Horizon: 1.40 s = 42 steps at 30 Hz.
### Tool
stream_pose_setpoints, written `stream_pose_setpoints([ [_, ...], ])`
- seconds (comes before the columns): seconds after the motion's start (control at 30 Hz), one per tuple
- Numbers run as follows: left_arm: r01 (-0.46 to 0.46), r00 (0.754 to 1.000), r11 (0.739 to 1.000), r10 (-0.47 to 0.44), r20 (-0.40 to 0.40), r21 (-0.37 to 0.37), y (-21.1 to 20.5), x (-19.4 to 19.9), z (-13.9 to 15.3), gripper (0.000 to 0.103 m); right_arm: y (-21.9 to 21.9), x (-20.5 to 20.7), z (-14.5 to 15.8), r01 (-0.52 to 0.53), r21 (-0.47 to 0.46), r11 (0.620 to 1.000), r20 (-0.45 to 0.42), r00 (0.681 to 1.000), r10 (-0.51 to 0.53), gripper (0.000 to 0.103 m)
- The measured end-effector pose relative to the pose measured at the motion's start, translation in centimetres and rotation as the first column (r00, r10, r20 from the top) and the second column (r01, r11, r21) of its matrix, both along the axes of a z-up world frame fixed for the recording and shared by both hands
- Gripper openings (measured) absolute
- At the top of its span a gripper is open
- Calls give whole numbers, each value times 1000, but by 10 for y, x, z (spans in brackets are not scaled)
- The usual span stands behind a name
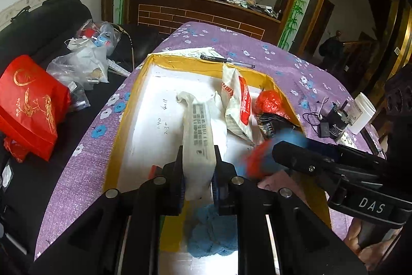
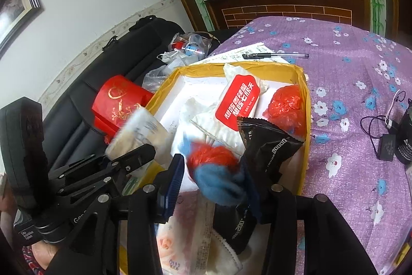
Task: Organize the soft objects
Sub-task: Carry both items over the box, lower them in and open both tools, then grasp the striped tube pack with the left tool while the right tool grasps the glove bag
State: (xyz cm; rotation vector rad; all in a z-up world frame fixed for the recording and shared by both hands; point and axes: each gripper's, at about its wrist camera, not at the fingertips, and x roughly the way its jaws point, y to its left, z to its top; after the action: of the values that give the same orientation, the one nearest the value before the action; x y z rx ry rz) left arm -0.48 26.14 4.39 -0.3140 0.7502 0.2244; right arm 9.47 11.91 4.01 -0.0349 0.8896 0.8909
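Our left gripper pinches a cream plastic-wrapped pack tight over the yellow-rimmed cardboard box. Our right gripper stands part open around a blurred red-and-blue fluffy ball; we cannot tell whether its pads press it. We judge the ball may drop onto the black foil sachet. The right side is crowded; bare white floor lies left.

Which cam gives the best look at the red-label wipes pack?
Right wrist. There the wipes pack lies face-on in the yellow box, its whole red label showing and nothing in front of it. The left wrist view shows the pack at a steep angle, so its label shrinks to a narrow strip.
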Motion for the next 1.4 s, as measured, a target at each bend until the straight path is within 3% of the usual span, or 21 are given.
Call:
stream_pose_setpoints([
  [0.1, -7, 1000, 1000, 7, 2, -4, 0, -2, 3, 19, -1, -3, 4, -5, 7, 1000, 6, 1000, 5, 48],
  [0.63, 32, 998, 999, -32, 46, 0, -24, -13, 26, 19, -54, -8, 18, 44, 69, 997, -7, 999, -43, 49],
  [1.07, 199, 979, 979, -201, 36, 52, -114, 2, 41, 19, -157, 4, 30, 182, 136, 974, -23, 983, -180, 53],
  [1.13, 240, 970, 969, -242, 19, 56, -135, 7, 39, 23, -181, 7, 31, 216, 141, 966, -22, 976, -215, 54],
  [1.2, 276, 961, 959, -277, 12, 59, -152, 9, 38, 43, -208, 11, 31, 253, 145, 956, -21, 967, -253, 55],
  [1.23, 293, 956, 954, -294, 9, 62, -162, 10, 36, 45, -221, 13, 30, 272, 142, 952, -18, 962, -272, 57],
  [1.4, 378, 926, 924, -377, -22, 59, -208, 15, 28, 46, -277, 29, 16, 376, 47, 925, -6, 926, -376, 66],
])
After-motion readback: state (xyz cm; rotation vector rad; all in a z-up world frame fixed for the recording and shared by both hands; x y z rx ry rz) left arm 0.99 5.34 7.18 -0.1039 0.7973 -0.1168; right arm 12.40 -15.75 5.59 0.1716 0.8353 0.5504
